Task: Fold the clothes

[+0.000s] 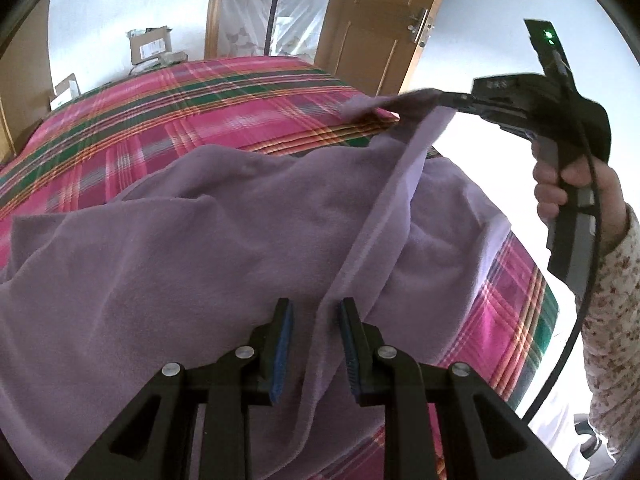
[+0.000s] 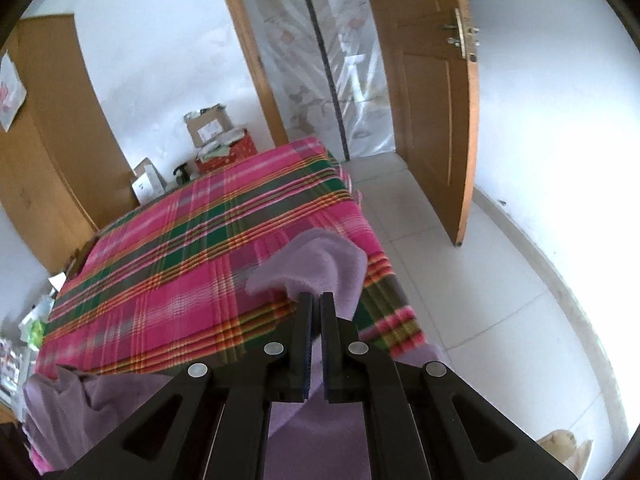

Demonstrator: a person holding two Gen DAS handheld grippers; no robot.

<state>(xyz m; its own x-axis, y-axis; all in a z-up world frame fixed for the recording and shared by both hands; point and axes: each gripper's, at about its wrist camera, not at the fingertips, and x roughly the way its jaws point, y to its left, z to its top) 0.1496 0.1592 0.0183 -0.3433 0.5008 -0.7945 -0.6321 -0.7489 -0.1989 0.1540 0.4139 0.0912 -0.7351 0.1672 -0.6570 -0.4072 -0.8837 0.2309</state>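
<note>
Lilac fleece garment (image 1: 200,248) lies rumpled over the near right corner of the plaid-covered bed (image 1: 168,120). Right gripper (image 2: 316,300), jaws nearly closed, pinches a raised edge of it; left gripper (image 1: 316,308) stands with jaws parted either side of the taut hem, gripping nothing. Judging by this, spreading or folding is under way; closing the left jaws on that hem comes next.

Right gripper (image 2: 316,300) clamped on a corner of purple cloth (image 2: 316,260), jaws nearly closed with fabric between them. Cloth tip bunched just past the fingertips, above the pink and green plaid bed (image 2: 180,248). More purple fabric hanging below the fingers and at lower left. Beyond the bed, boxes (image 2: 208,128) against the white wall. Wardrobe (image 2: 48,160) at left. Open door (image 2: 432,100) at right, over white tile floor (image 2: 460,300).
</note>
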